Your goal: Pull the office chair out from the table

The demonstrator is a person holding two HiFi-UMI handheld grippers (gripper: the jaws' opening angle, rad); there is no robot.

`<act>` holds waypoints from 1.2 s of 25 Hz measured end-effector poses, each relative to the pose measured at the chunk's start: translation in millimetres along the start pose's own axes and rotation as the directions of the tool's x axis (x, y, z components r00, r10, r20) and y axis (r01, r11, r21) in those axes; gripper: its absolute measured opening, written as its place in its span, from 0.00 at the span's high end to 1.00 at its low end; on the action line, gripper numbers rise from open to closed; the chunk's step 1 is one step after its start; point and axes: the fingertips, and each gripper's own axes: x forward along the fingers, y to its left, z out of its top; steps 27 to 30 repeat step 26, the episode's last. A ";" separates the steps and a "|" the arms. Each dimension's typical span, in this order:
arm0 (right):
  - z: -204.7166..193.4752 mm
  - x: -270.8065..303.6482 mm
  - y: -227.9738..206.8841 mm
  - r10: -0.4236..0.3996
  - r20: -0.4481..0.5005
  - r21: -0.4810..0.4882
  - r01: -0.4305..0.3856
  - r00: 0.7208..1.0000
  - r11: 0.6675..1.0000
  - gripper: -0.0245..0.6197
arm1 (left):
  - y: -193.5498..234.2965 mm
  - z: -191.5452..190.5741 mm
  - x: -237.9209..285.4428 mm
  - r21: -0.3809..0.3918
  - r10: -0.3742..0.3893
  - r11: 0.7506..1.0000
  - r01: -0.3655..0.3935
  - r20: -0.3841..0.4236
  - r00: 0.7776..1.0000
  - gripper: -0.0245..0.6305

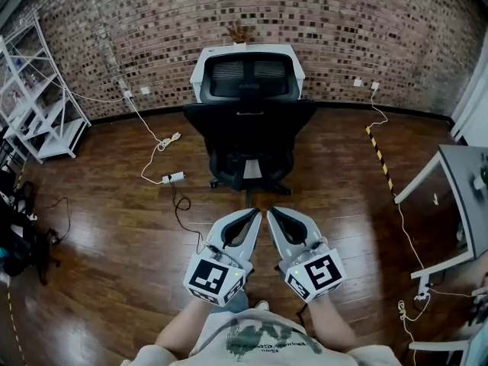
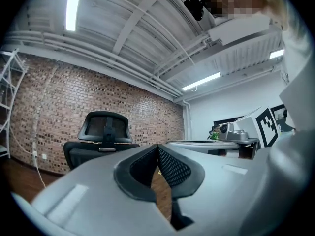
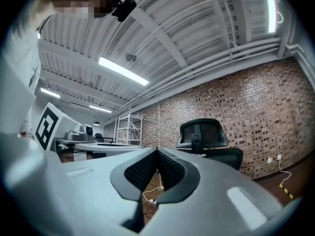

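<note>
A black office chair (image 1: 250, 120) with a mesh headrest stands with its back toward me, close against a white table (image 1: 204, 61) at the brick wall. My left gripper (image 1: 255, 212) and right gripper (image 1: 270, 213) hover side by side above the wooden floor, just short of the chair's base. Both are shut with nothing between their jaws, and neither touches the chair. The left gripper view shows the chair (image 2: 101, 136) beyond the closed left gripper (image 2: 158, 146). In the right gripper view the chair (image 3: 206, 139) stands right of the closed right gripper (image 3: 157, 150).
White cables and power strips (image 1: 174, 178) lie on the floor left of the chair. A white shelf rack (image 1: 38, 97) stands at the far left, a grey table (image 1: 465, 181) at the right. A yellow-black strip (image 1: 379, 158) runs along the floor. A small plant (image 1: 239, 33) sits on the white table.
</note>
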 end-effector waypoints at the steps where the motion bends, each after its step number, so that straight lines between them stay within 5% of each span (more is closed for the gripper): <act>1: -0.6 -2.5 2.8 0.003 -0.002 0.002 -0.003 1.000 1.000 0.96 | -2.6 0.4 -2.1 -0.012 0.000 1.000 0.000 0.005 1.000 0.94; 30: -5.4 6.9 4.3 0.020 -0.030 -0.010 -0.020 0.999 1.000 0.96 | 16.6 -6.9 -10.5 -0.056 0.049 0.997 -0.048 0.017 0.999 0.94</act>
